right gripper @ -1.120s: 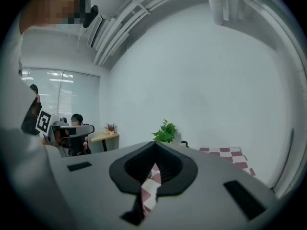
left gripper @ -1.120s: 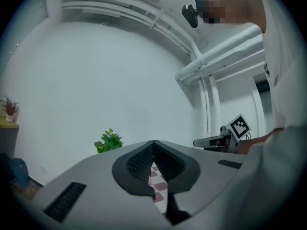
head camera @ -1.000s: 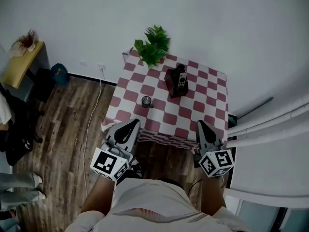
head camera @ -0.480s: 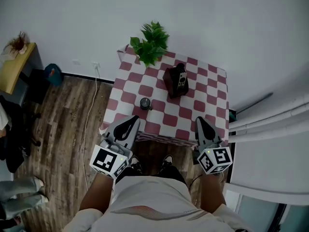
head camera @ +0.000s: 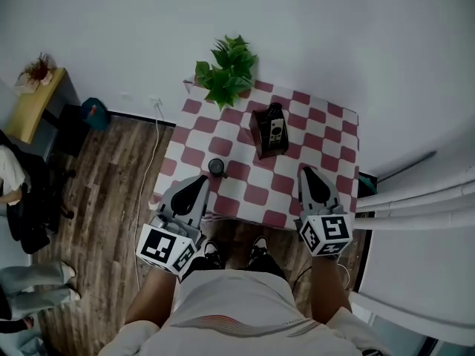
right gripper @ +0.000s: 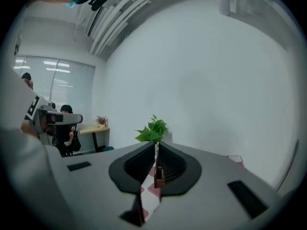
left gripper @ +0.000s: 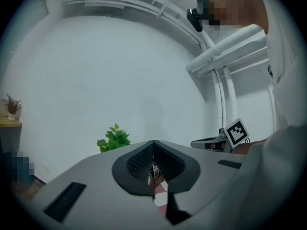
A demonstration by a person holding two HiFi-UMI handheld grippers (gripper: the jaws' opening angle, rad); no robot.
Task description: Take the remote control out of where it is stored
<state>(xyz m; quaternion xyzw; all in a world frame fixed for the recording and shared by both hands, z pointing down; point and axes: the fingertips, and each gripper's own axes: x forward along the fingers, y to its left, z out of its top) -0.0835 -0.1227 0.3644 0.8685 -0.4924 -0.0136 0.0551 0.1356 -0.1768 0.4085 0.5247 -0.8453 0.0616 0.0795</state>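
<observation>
1. My left gripper [head camera: 198, 182]: fingers pressed together, nothing between them, at the table's near left edge.
2. My right gripper [head camera: 307, 174]: fingers likewise closed on nothing, at the near right edge.
3. Table [head camera: 327, 136]: red-and-white chequered cloth.
4. Small dark cup [head camera: 217, 167]: near left part of the table, just beyond my left gripper.
5. Black holder [head camera: 260, 136]: around the middle of the table, toward the far side.
6. Remote control [head camera: 277, 130]: standing in the holder, buttons toward me, well apart from both grippers.
7. Green plant [head camera: 226, 70]: far left corner of the table, by the white wall [head camera: 334, 35].
8. Wooden floor [head camera: 111, 191]: left of the table.
9. Yellow side table [head camera: 28, 107]: far left.
</observation>
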